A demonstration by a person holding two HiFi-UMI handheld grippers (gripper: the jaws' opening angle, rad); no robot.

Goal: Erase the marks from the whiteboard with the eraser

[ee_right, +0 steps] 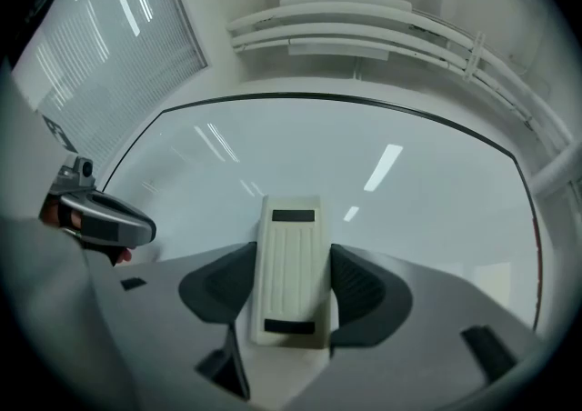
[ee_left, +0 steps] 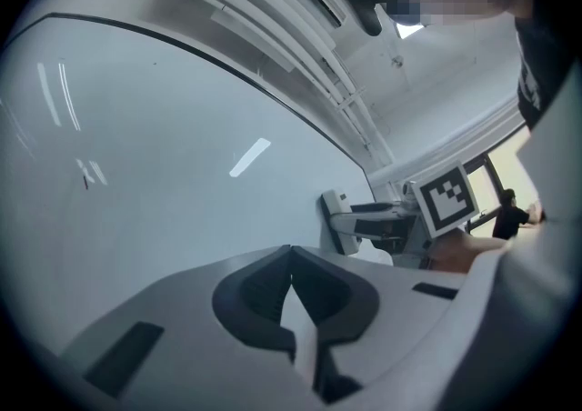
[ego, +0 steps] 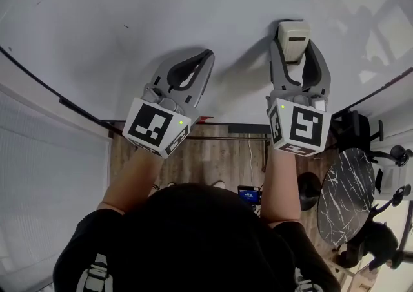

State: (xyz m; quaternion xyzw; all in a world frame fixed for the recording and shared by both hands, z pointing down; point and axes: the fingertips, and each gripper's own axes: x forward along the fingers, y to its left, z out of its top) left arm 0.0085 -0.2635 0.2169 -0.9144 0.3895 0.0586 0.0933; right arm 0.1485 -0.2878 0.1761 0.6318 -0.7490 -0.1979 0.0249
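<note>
The whiteboard [ego: 129, 19] fills the upper part of the head view and looks almost blank, with one faint small mark [ego: 126, 26] at upper left. My right gripper [ego: 294, 52] is shut on the cream eraser [ego: 293, 40], whose face lies against the board. In the right gripper view the eraser [ee_right: 291, 268] sits upright between the dark pads. My left gripper [ego: 205, 58] is shut with nothing in it, its tips close to the board left of the eraser. The left gripper view shows the touching tips [ee_left: 291, 259] and the eraser [ee_left: 335, 223] beyond.
The board's dark frame [ego: 58, 98] curves along its lower edge. Below lie a wooden floor [ego: 213, 158], a round marble table [ego: 348, 194] at right, and black chairs [ego: 358, 130]. Window blinds [ee_right: 118, 45] stand left of the board.
</note>
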